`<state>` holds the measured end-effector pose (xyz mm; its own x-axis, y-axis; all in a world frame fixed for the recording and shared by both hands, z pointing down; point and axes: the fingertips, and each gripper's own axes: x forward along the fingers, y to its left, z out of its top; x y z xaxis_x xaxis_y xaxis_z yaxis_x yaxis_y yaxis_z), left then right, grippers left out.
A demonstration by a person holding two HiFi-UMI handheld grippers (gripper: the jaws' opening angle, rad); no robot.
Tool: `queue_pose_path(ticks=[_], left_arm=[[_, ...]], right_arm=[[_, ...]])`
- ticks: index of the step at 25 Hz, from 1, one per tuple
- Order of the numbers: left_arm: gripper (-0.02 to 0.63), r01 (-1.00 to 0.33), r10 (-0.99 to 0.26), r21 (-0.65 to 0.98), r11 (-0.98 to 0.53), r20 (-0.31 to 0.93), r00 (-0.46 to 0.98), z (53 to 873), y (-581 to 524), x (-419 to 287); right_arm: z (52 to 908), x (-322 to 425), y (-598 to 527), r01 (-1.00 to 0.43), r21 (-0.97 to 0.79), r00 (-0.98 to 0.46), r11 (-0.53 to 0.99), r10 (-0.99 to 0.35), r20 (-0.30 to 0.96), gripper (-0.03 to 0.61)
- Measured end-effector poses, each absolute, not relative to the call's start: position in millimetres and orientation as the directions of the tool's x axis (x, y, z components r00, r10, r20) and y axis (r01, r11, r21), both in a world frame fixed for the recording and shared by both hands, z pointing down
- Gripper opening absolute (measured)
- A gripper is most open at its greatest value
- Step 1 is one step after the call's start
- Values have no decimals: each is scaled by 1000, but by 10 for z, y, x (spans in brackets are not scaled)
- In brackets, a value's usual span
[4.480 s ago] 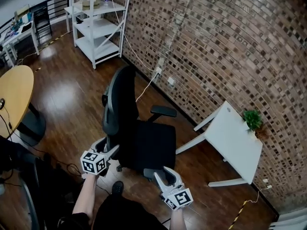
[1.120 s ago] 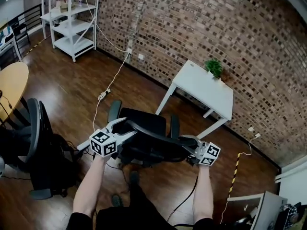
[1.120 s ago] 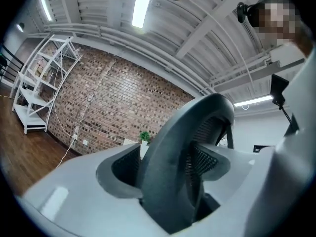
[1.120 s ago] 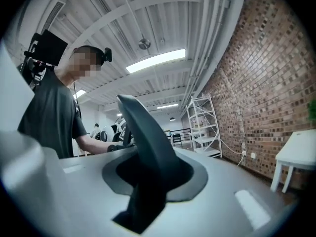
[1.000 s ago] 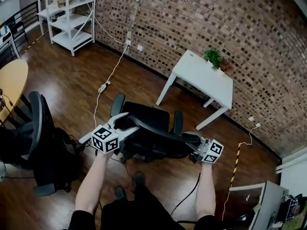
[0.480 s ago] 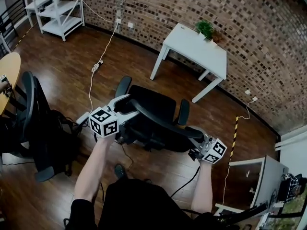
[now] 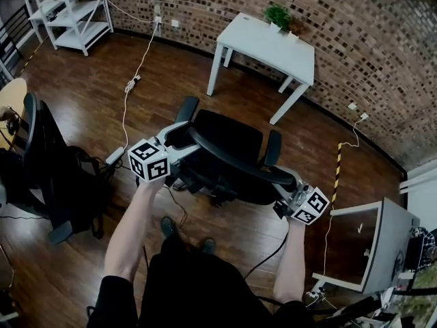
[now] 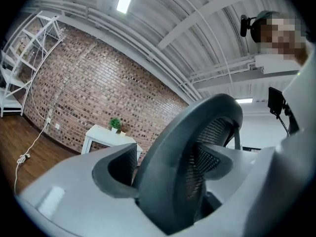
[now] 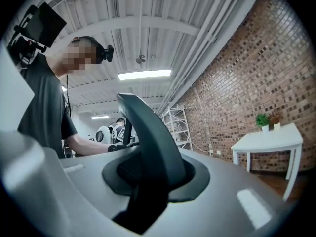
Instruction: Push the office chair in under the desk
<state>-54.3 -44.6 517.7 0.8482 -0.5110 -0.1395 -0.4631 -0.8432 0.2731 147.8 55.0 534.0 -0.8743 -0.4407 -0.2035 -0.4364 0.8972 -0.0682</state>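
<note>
The left claw [image 7: 174, 147] and right claw [image 7: 285, 188] are each pinching the back rim of the chair [image 7: 232, 142] to steer it; it is standing mid-frame, well apart from the desk [image 7: 270, 43] at upper centre.

Black office chair [image 7: 229, 141]. Stands upright on the wood floor [image 7: 89, 108], out in the open and well apart from the white counter [image 7: 270, 41] — no part of it under the top. Faces the counter with its seat, the curved mesh backrest [image 7: 235, 166] on the near side, seen almost from above. Carries a padded armrest [image 7: 186, 108] at either side of the seat; shows part of its wheeled base below the backrest. White counter: rectangular, on slim white legs, set at a skew just beside the brick wall [image 7: 355, 33].
</note>
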Motion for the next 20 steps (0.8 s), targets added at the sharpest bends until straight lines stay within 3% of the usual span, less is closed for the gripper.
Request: queue_pose_path(ticks=[11, 20], left_arm=[[442, -367, -411, 288, -885, -112, 905, 5172, -37, 658], [439, -278, -327, 310, -909, -118, 938, 5110, 215, 1073]], right_arm=[[5250, 2518, 1199, -538, -99, -810, 837, -546, -215, 109], [5112, 2833, 1578, -632, -85, -743, 770, -633, -217, 118]])
